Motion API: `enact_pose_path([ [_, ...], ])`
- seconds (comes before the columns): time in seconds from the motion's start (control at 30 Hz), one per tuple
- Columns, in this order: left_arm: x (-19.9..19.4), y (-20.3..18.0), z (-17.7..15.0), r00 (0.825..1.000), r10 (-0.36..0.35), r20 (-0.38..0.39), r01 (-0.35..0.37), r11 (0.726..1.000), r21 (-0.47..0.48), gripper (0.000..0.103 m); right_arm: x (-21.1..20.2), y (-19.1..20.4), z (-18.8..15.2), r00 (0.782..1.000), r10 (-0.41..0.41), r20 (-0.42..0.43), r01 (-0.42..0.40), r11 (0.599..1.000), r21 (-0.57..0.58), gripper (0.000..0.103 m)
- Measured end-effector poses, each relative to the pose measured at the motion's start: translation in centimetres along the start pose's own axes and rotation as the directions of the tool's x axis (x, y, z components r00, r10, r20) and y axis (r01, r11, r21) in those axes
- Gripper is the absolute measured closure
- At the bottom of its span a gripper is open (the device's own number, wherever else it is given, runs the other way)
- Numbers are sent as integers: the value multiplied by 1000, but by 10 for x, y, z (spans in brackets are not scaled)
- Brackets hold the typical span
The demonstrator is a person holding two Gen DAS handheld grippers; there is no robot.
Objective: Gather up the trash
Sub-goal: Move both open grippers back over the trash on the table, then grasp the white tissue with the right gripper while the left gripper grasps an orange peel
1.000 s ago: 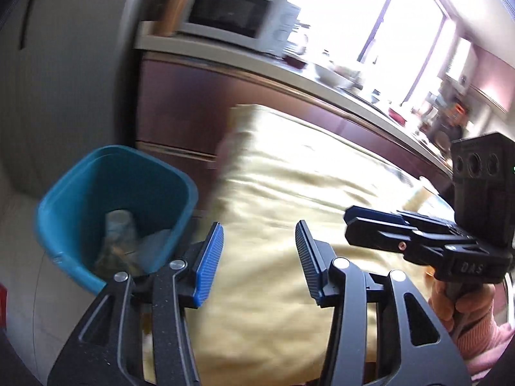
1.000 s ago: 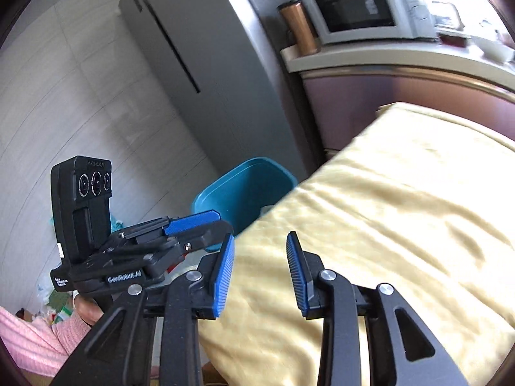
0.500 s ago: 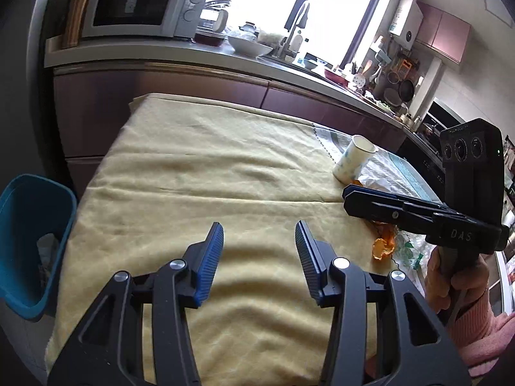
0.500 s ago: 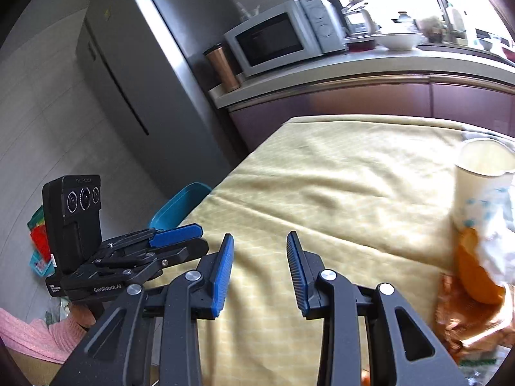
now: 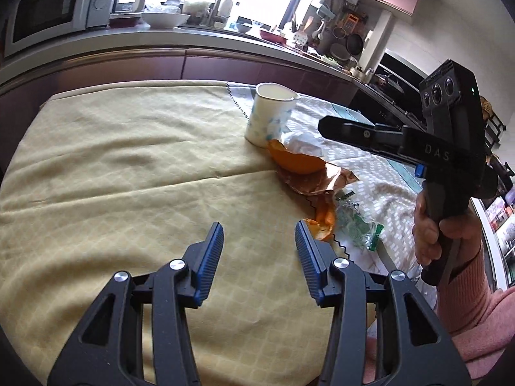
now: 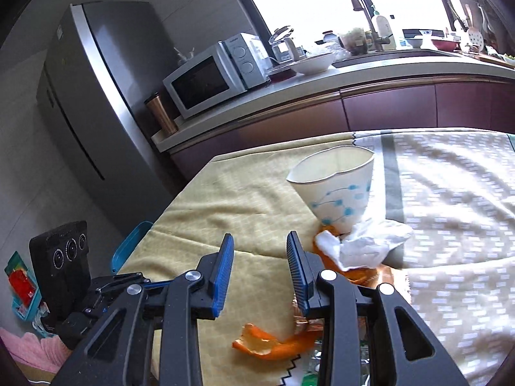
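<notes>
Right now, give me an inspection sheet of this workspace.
Surface: table under a yellow cloth and a patterned cloth.
Job's things: dented paper cup upright; crumpled tissue and orange peel beside it; brown wrapper; green wrapper.
Clutter: nothing seen beyond the trash.
Grippers: left gripper open, empty; right gripper open, empty, above the cloth.
Cables: nothing seen.
Surroundings: blue bin past the table edge, fridge, microwave, counter.

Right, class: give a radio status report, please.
Left gripper and right gripper open, empty. Orange peel, tissue, paper cup on table. Nothing blocking.
</notes>
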State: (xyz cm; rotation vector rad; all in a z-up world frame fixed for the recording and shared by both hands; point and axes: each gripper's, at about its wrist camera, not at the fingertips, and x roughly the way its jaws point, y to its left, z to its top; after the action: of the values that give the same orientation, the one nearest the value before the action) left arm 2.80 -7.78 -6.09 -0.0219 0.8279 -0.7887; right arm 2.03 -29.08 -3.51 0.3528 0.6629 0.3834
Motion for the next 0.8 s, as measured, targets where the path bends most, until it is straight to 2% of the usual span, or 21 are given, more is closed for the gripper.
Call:
enact_pose_path([
  [0.2, 28, -16, 0, 997, -40, -67, 42, 999, 29, 52, -6, -26, -1, 999, -52, 10, 51, 998, 40, 71],
  [0.33, 43, -23, -1, 993, -47, -105, 52, 998, 39, 52, -6, -45, -2, 995, -98, 3, 98, 993, 71, 65],
  [0.5, 49, -28, 0, 992, -49, -112, 54, 997, 50, 47, -3, -68, -2, 991, -130, -7, 130, 984, 124, 58],
  [0.53, 50, -29, 0, 992, -48, -114, 54, 997, 54, 47, -1, -72, -2, 991, -131, -12, 131, 982, 132, 58],
  [0.6, 51, -30, 0, 992, -46, -118, 54, 997, 63, 47, 2, -78, -1, 992, -124, -21, 126, 981, 150, 50],
  [0.8, 50, -31, 1, 991, -49, -122, 58, 996, 72, 47, 16, -87, 0, 993, -109, -54, 117, 976, 182, 41],
])
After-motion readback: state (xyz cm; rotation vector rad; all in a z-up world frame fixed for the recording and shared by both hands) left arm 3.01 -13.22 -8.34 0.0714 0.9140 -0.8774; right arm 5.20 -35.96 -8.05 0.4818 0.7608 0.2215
